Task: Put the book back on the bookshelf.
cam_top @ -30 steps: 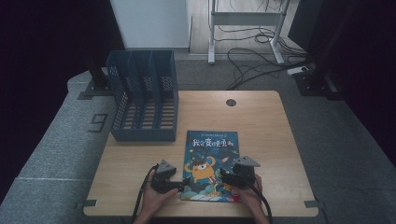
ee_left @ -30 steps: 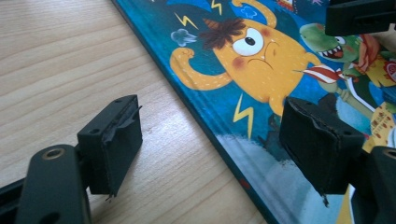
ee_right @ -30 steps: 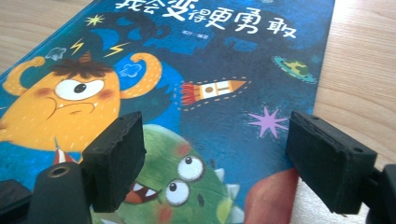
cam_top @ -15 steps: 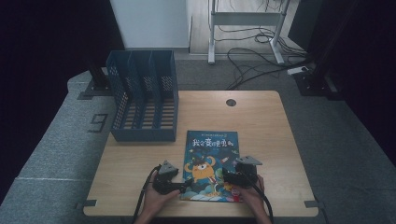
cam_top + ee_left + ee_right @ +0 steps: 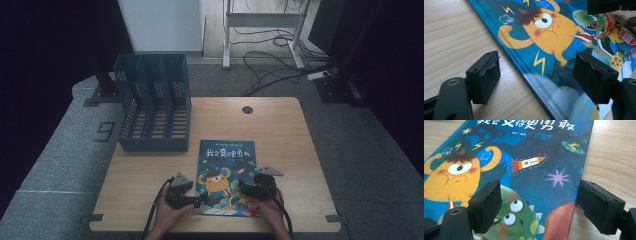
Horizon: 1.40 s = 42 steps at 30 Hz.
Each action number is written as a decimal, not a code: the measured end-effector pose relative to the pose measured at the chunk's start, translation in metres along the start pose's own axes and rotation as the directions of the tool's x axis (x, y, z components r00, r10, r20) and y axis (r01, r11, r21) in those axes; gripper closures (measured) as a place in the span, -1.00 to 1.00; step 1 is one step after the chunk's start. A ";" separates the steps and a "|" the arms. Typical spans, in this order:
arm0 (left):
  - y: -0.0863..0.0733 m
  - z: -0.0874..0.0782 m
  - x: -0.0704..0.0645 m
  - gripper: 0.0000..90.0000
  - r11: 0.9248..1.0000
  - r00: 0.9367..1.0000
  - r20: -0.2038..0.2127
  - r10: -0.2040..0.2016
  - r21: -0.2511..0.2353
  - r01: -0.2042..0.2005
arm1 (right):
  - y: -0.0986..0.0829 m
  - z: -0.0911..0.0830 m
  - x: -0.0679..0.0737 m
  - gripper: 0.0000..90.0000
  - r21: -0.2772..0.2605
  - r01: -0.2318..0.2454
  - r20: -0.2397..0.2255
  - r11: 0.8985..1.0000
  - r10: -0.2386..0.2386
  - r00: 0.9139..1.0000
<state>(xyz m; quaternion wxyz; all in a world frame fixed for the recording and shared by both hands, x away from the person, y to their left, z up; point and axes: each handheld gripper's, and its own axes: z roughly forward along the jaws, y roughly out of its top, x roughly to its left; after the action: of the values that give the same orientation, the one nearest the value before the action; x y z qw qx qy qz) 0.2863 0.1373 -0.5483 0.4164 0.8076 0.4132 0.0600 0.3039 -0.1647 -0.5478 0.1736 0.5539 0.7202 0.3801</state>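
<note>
While lying flat on the desk (image 5: 280, 125), picture book (image 5: 227, 172): thin, stiff, glossy; grip 6 o'clock edge; left tongs (image 5: 541, 80), right tongs (image 5: 549, 205) apart.

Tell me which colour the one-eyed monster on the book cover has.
The monster on the book is orange-yellow with pink cheeks; the left gripper view shows it best.

- Surface (image 5: 280, 125): light wood, rounded corners, small dark cable hole (image 5: 247, 109) near the far edge.
- Floor (image 5: 65, 165): grey carpet (a "9" (image 5: 105, 132) marked on it).
- White panel (image 5: 160, 25) beyond.
- Metal frame legs (image 5: 260, 30), loose cables (image 5: 270, 60).
- Surroundings dark.
</note>
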 end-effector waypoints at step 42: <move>0.001 0.004 -0.009 -0.55 1.000 1.000 0.011 0.024 0.011 -0.024 | 0.006 -0.017 -0.026 -0.40 -0.044 -0.227 -0.204 0.973 0.214 0.955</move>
<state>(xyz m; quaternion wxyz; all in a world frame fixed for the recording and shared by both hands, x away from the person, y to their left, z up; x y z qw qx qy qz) 0.2824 0.1278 -0.5483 0.4134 0.8152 0.4014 0.0585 0.3049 -0.1945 -0.5371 0.0761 0.5842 0.6543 0.4741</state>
